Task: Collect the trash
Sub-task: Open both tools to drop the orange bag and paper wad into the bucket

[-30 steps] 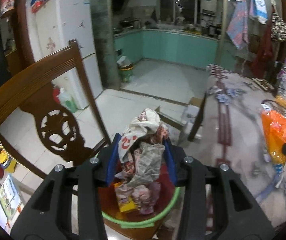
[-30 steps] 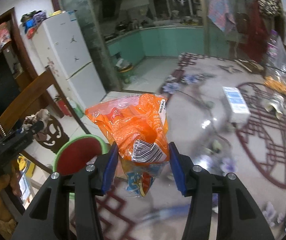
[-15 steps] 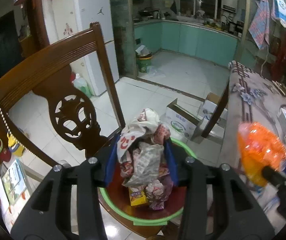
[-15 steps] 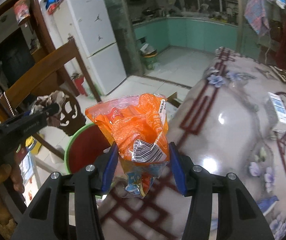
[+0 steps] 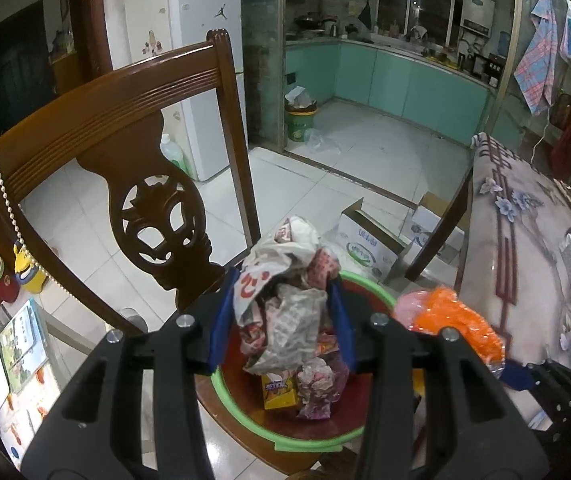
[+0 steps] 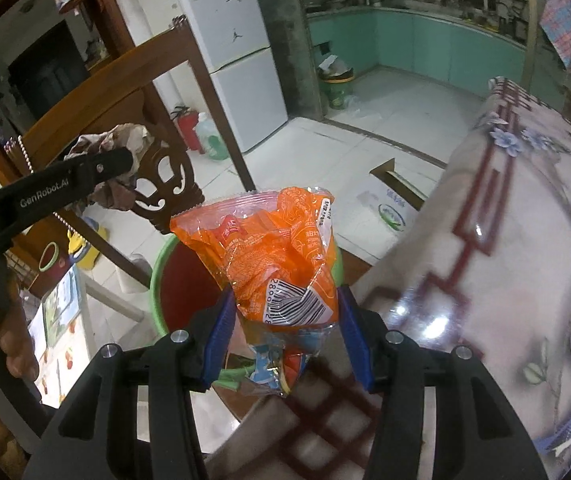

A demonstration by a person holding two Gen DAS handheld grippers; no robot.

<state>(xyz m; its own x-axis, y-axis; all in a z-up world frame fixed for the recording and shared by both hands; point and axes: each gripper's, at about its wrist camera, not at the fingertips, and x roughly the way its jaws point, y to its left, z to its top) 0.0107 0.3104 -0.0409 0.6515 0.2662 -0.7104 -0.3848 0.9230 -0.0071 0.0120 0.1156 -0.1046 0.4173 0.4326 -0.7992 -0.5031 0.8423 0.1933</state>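
My left gripper (image 5: 281,312) is shut on a bundle of crumpled wrappers (image 5: 281,280), held just above a red basin with a green rim (image 5: 245,420) that stands on a wooden chair seat. A yellow box (image 5: 279,392) and more wrappers lie in the basin. My right gripper (image 6: 285,316) is shut on an orange plastic snack bag (image 6: 273,256), at the table's edge, beside and above the same basin (image 6: 185,292). In the left wrist view the orange bag (image 5: 453,324) shows at the basin's right. The left gripper's arm (image 6: 65,188) with its bundle shows at the left of the right wrist view.
A carved wooden chair back (image 5: 133,148) rises behind the basin. The table with a flowered cloth (image 6: 517,240) fills the right. Cardboard boxes (image 5: 369,240) lie on the tiled floor under the table's edge. A fridge (image 5: 189,40) and a green bin (image 5: 299,120) stand farther back.
My right gripper has carried the orange bag left and down, from over the table to the basin's edge. My left gripper has shifted a little over the basin, still holding its bundle.
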